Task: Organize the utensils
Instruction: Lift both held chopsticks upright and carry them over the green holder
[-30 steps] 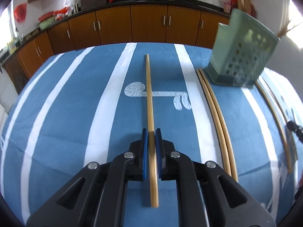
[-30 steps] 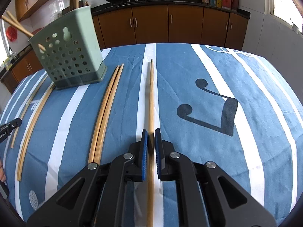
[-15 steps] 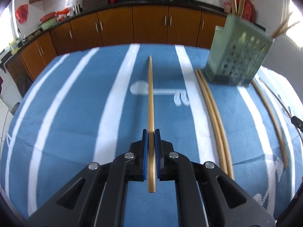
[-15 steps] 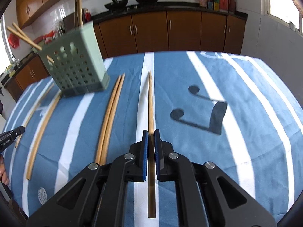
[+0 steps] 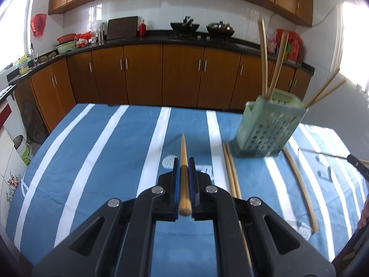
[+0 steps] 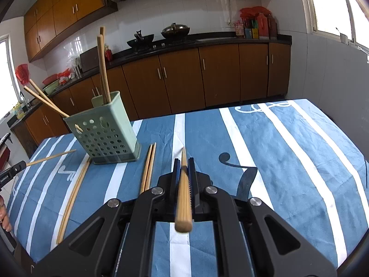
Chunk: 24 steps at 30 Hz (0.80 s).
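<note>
Home kitchen: cabinets (image 5: 143,73), woks (image 5: 184,25).

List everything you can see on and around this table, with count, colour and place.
Blue and white striped tablecloth: one, covering the table.
Pale green perforated plastic utensil holder: one, standing on the tablecloth.
Wooden chopsticks in the holder: four, tan, sticking out of its top.
Loose wooden chopsticks: tan, a pair beside the holder, more on its other side.
Black woks: two, on the back counter.
Brown wooden cabinets: several, under the counter.
Left tongs: one, black, shut on a tan chopstick.
Right tongs: one, black, shut on another chopstick.
</note>
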Each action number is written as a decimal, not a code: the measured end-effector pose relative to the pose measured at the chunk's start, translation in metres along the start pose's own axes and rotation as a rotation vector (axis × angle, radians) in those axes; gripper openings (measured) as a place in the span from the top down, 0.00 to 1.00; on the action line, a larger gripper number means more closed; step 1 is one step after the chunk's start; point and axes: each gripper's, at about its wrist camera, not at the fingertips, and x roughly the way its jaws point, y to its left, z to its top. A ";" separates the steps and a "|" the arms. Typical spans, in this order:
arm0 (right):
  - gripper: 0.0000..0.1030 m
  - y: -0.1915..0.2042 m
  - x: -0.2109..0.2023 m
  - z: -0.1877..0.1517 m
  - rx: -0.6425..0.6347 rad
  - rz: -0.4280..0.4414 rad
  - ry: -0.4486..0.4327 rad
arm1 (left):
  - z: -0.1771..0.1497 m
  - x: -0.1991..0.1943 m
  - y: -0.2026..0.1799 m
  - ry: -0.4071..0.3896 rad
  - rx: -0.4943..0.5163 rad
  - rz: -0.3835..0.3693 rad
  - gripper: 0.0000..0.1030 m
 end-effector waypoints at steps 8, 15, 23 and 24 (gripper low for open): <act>0.93 0.002 -0.012 0.011 -0.005 0.011 -0.052 | 0.016 -0.020 -0.004 -0.072 -0.006 -0.023 0.92; 0.93 0.008 -0.027 0.022 -0.021 0.020 -0.107 | 0.027 -0.036 -0.009 -0.110 0.003 -0.038 0.92; 0.93 0.027 -0.072 0.068 -0.015 0.162 -0.234 | 0.058 -0.084 -0.023 -0.229 0.017 -0.117 0.92; 0.93 0.031 -0.078 0.072 -0.013 0.189 -0.248 | 0.063 -0.091 -0.027 -0.246 0.015 -0.134 0.92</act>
